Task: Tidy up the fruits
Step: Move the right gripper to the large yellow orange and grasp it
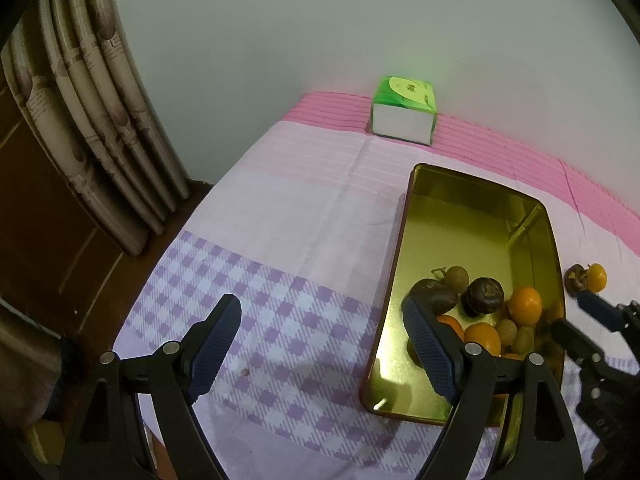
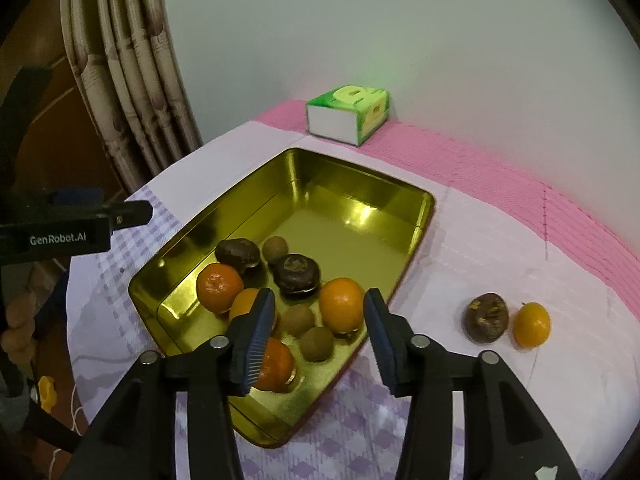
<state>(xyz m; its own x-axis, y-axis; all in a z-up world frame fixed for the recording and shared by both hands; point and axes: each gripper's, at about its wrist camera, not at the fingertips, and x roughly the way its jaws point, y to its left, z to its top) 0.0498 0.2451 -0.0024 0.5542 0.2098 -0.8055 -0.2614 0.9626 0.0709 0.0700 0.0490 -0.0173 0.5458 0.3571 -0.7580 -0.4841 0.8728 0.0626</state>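
A gold tin [image 2: 224,216] lies on the checked cloth and holds several oranges, two dark wrinkled fruits [image 2: 297,274] and several small brown fruits. My right gripper [image 2: 319,298] hangs open over the tin's near end, with an orange [image 2: 342,307] just beyond its fingertips and nothing pressed between the pads. On the cloth to the right of the tin lie a dark fruit [image 2: 486,317] and a small orange [image 2: 532,325], side by side. My left gripper [image 1: 320,308] stands wide open and empty beside the tin [image 1: 472,216], its right finger over the tin's left rim.
A green and white tissue box [image 2: 348,114] stands at the back by the wall. A curtain [image 1: 92,120] hangs at the left, past the table's edge. The cloth left of the tin [image 1: 280,220] is bare.
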